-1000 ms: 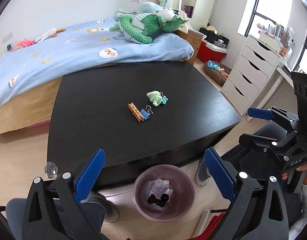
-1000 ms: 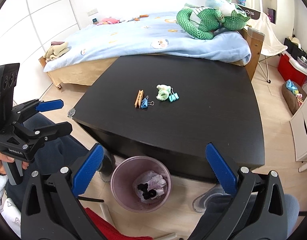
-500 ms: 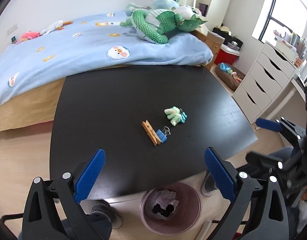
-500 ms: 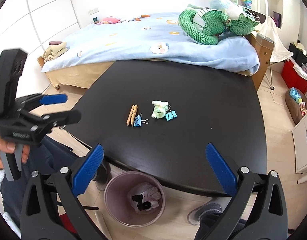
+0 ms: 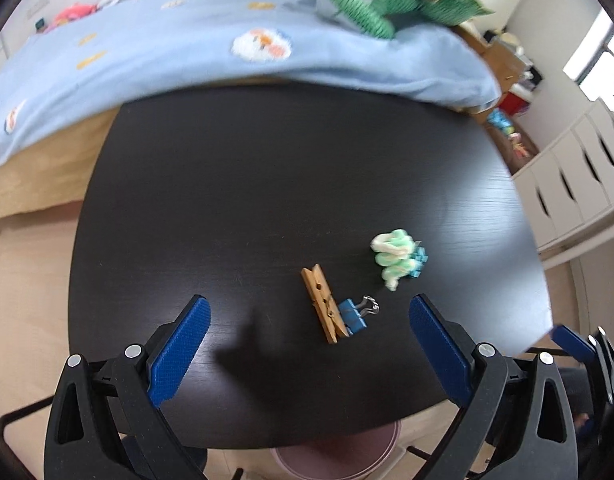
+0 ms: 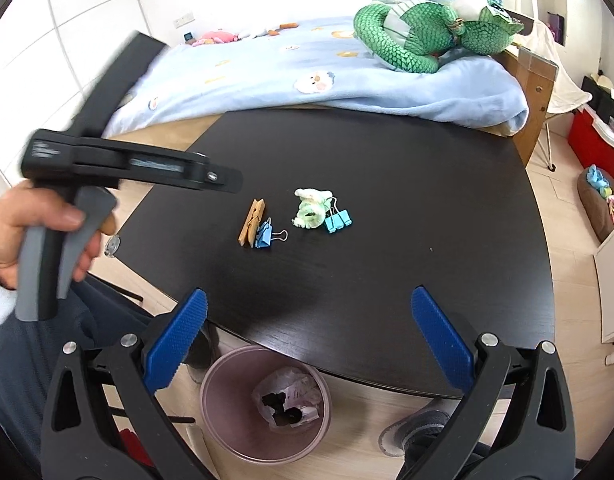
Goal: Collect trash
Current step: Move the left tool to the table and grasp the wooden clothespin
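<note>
A crumpled green-and-white paper wad point(image 5: 394, 257) point(image 6: 310, 209) lies on the black table point(image 5: 267, 184) point(image 6: 427, 200). A pink trash bin point(image 6: 265, 404) with crumpled paper in it stands on the floor below the table's near edge; only its rim point(image 5: 335, 465) shows in the left wrist view. My left gripper point(image 5: 309, 344) is open and empty above the table, near the wooden clothespin point(image 5: 322, 308). Its side point(image 6: 131, 166) shows in the right wrist view. My right gripper point(image 6: 309, 338) is open and empty over the table's near edge.
A wooden clothespin point(image 6: 251, 221), a blue binder clip point(image 5: 352, 315) point(image 6: 265, 235) and light blue binder clips point(image 6: 337, 219) point(image 5: 418, 261) lie beside the wad. A bed with a blue blanket point(image 6: 307, 76) and a green plush toy point(image 6: 423, 36) stands behind the table. White drawers point(image 5: 575, 184) stand at the right.
My left gripper has moved forward and up over the table, so the clips and wad are closer. My right gripper has moved slightly forward. Both stayed open.
</note>
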`<state>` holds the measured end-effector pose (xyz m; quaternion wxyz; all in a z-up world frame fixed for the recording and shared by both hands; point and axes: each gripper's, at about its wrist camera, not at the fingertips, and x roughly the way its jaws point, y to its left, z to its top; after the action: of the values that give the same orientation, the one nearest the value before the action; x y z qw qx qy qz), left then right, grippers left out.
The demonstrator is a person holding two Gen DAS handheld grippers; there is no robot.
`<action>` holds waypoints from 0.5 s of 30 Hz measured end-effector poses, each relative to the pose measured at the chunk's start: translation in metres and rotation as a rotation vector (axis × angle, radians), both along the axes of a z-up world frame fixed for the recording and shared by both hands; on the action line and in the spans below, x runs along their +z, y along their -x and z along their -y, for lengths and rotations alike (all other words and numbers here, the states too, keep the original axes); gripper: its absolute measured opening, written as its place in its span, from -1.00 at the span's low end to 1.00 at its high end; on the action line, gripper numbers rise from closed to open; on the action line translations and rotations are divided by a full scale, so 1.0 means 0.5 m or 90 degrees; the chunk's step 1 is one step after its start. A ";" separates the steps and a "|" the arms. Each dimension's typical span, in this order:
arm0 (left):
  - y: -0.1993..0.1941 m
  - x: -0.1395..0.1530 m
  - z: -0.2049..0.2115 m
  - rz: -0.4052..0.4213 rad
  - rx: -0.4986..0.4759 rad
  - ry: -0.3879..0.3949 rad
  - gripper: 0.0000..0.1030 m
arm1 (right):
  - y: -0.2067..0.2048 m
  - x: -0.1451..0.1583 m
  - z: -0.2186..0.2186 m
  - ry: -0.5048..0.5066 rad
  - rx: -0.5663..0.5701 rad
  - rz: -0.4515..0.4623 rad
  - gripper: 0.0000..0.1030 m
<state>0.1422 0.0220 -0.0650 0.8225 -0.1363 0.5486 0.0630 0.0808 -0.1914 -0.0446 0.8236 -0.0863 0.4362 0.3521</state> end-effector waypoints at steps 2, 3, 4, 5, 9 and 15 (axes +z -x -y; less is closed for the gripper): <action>-0.015 -0.019 -0.004 -0.018 0.018 0.006 0.85 | 0.000 -0.002 0.004 -0.002 -0.004 -0.003 0.94; -0.020 -0.028 -0.005 -0.028 0.027 0.006 0.85 | 0.001 -0.004 0.004 -0.001 -0.003 -0.003 0.94; -0.026 -0.037 -0.006 -0.037 0.034 0.010 0.85 | 0.002 -0.005 0.004 0.000 -0.001 -0.003 0.94; -0.033 -0.048 -0.009 -0.050 0.044 0.016 0.85 | 0.003 -0.006 0.003 0.002 0.000 -0.002 0.94; -0.048 -0.079 -0.014 -0.077 0.071 0.023 0.85 | 0.006 -0.011 -0.003 0.008 0.007 -0.002 0.94; -0.065 -0.104 -0.019 -0.100 0.088 0.018 0.59 | 0.005 -0.014 -0.001 0.004 0.008 -0.006 0.94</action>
<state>0.1748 0.0316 -0.1170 0.7688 -0.1796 0.6014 0.1223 0.0785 -0.1907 -0.0515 0.8191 -0.0899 0.4405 0.3563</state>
